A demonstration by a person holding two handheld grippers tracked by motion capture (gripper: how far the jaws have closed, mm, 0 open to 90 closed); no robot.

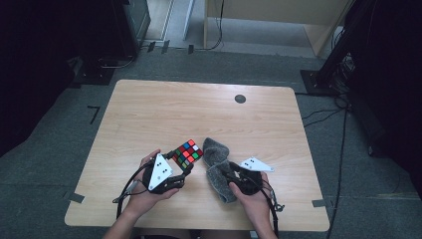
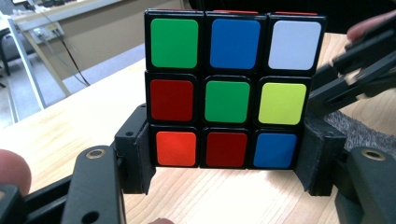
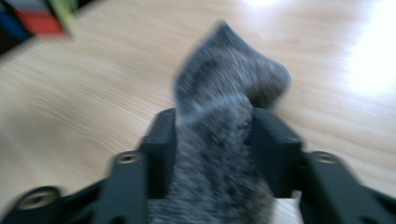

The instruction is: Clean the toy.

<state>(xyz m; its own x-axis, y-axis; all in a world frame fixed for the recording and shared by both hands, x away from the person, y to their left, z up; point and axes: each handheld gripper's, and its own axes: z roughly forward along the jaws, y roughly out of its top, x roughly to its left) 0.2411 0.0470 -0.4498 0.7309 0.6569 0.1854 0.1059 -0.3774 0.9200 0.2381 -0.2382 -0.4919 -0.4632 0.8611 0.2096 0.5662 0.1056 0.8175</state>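
High view: we hold a puzzle cube (image 1: 188,153) in our left tongs (image 1: 180,160) and a grey sock (image 1: 219,169) in our right tongs (image 1: 230,175), both over the near half of the wooden surface (image 1: 164,114). The cube sits just left of the sock, close but, as far as we can tell, not touching it.

In the left gripper view the left tongs are clamped on the cube (image 2: 232,95): the pads press its bottom row from either side, so the face with the green centre stands upright and square to the camera. We judge this low grip keeps most of the cube free, perhaps so that it can be wiped or wrapped with the sock. The cube has no long axis; its green-centred face points back toward us, and in the high view it is turned cornerwise to the edges of the surface.

In the right gripper view, which is blurred, the right tongs are closed on the sock (image 3: 219,140), the fabric bunched between the pads (image 3: 162,140). The free end rises beyond them and flops over away from us. From above, the sock's long axis runs from near us away across the surface, the far end leaning a little left toward the cube, the near end lying beside our right hand (image 1: 254,199). Gripping it mid-length leaves a loose end to work with, we judge.
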